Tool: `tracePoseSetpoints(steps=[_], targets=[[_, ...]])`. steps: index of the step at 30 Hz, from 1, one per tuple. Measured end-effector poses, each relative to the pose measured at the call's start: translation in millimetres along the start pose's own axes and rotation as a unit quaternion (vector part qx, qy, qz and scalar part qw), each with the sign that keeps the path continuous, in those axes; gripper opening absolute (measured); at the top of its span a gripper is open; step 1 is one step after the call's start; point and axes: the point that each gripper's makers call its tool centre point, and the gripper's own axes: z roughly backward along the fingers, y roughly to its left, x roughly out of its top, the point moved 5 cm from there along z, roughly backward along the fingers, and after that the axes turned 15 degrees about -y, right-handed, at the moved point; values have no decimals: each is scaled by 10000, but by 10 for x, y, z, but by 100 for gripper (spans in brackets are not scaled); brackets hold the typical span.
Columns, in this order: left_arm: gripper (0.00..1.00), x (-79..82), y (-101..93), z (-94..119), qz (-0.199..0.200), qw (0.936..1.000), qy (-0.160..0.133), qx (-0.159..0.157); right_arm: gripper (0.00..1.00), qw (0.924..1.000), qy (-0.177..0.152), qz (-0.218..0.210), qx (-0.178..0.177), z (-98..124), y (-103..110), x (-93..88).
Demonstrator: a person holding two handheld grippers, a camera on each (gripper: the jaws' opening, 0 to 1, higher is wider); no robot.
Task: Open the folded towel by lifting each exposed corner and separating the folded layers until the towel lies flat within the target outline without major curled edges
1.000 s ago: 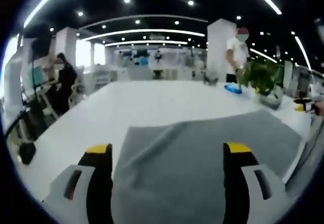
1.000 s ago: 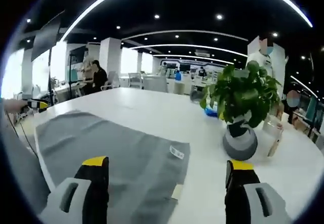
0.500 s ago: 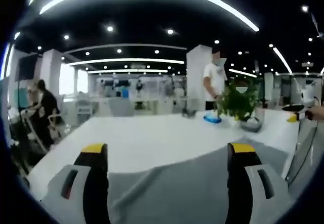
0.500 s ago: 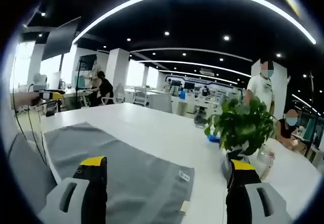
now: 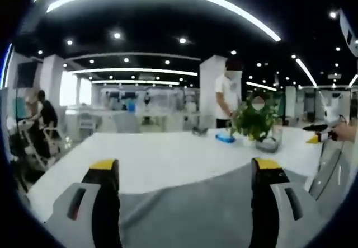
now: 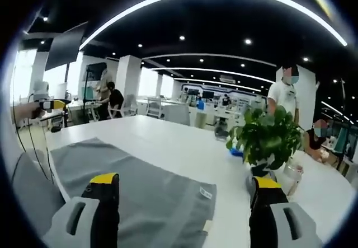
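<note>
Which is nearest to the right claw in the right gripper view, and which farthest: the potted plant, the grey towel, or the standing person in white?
1. Grey towel, just under the claw.
2. Potted plant, right, mid-table.
3. Standing person, behind the plant.

I count one grey towel (image 6: 140,183), one potted plant (image 6: 267,139), one white table (image 5: 168,158), and two grippers.

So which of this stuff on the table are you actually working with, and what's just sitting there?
Part of the job:
towel
left gripper, open
right gripper, open

Just lying about:
potted plant
blue thing beside the plant
clear jar
white table, which only carries the towel
</note>
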Motion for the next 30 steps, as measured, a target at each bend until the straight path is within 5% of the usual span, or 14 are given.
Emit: tracePoseSetpoints(steps=[11,30], targets=[[99,-52,-102,-14,14,10000,91,-6,97,9996,100,128,228,-132,-4,-45],[99,-104,-146,-20,-36,9996,262,-91,95,9993,369,-52,2,-12,-133,-283]])
